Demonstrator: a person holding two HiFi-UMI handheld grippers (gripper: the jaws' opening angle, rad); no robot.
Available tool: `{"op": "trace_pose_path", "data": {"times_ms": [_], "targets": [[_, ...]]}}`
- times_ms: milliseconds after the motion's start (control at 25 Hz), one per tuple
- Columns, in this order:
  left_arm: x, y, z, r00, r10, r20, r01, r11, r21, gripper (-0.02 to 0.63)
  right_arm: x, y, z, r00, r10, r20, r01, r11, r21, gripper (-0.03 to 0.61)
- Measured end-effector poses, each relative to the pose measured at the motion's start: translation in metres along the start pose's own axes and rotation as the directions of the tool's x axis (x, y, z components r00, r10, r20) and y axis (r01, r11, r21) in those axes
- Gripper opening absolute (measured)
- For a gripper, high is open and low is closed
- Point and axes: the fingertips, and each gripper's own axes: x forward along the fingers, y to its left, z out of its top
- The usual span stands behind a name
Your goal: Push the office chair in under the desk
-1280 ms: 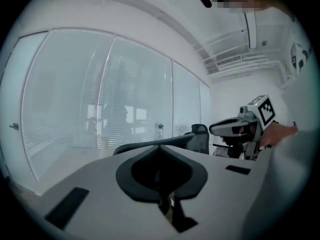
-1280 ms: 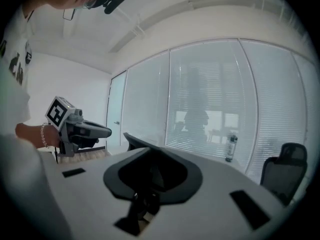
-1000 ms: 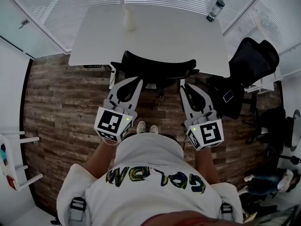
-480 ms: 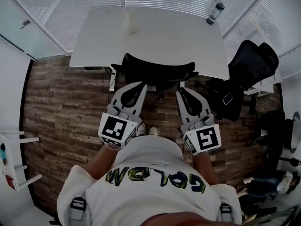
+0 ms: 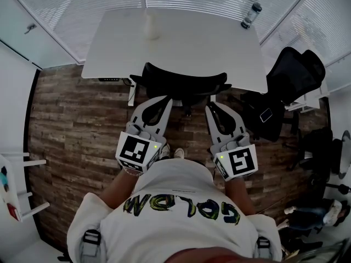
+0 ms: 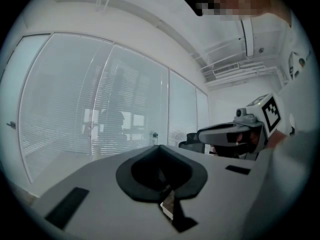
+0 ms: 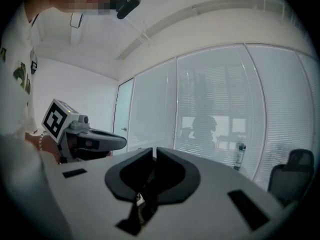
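Note:
The black office chair (image 5: 181,81) stands with its seat under the white desk (image 5: 109,48); its curved backrest shows along the desk's near edge. In the head view my left gripper (image 5: 166,99) and right gripper (image 5: 211,107) reach side by side toward the backrest's near edge. Contact with it cannot be told. Both are shut and hold nothing. The left gripper (image 6: 159,147) and the right gripper (image 7: 154,149) each look up over the desk at the blinds, and neither gripper view shows the chair.
A bottle (image 5: 251,11) and a pale cup (image 5: 151,25) stand on the desk's far side. A second black chair (image 5: 296,70) and a dark bag (image 5: 263,114) are at the right. Glass walls with blinds close in the desk. A white rack (image 5: 16,185) stands far left.
Both grippers have shifted a little inward, toward each other, and then held still. The chair has kept its place under the desk.

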Motion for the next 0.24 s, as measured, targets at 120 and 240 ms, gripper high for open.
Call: {"op": "trace_pose_path", "data": {"times_ms": [120, 240], "targets": [[-0.0008, 0.0007, 0.002, 1.0, 0.001, 0.003, -0.001, 1.0, -0.001, 0.011, -0.0001, 0.0002, 0.0016, 1.0, -0.001, 0.0, 0.001, 1.0, -0.002, 0.034], [-0.0012, 0.0011, 0.0041, 1.0, -0.001, 0.005, 0.001, 1.0, -0.002, 0.011, 0.001, 0.0013, 0.0033, 1.0, 0.001, -0.001, -0.001, 1.0, -0.003, 0.034]]}}
